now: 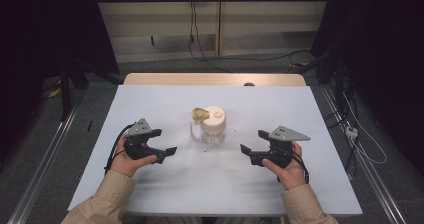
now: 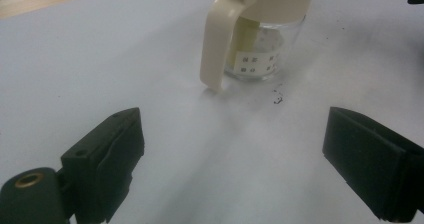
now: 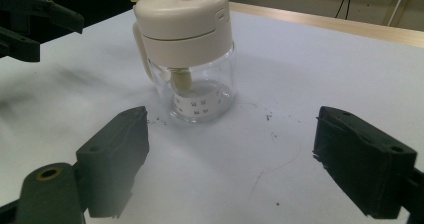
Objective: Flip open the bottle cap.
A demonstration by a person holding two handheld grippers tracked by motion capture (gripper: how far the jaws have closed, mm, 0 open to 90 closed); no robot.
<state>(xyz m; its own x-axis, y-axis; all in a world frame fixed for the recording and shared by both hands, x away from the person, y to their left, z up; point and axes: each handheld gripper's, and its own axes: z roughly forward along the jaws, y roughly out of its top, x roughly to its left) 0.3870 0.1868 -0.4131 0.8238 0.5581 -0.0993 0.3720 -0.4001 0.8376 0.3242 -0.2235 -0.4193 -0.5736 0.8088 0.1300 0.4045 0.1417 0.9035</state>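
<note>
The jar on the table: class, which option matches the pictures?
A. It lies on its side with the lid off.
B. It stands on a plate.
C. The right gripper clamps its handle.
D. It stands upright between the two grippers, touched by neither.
D: the jar stands upright with its cream lid on, apart from the open left gripper and the open right gripper.

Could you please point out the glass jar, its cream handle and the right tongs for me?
glass jar [image 3: 202,91]: right gripper view, clear glass wall.
cream handle [image 2: 216,49]: left gripper view, middle of the strap.
right tongs [image 1: 252,149]: high view, gap between the open jaws.
</note>
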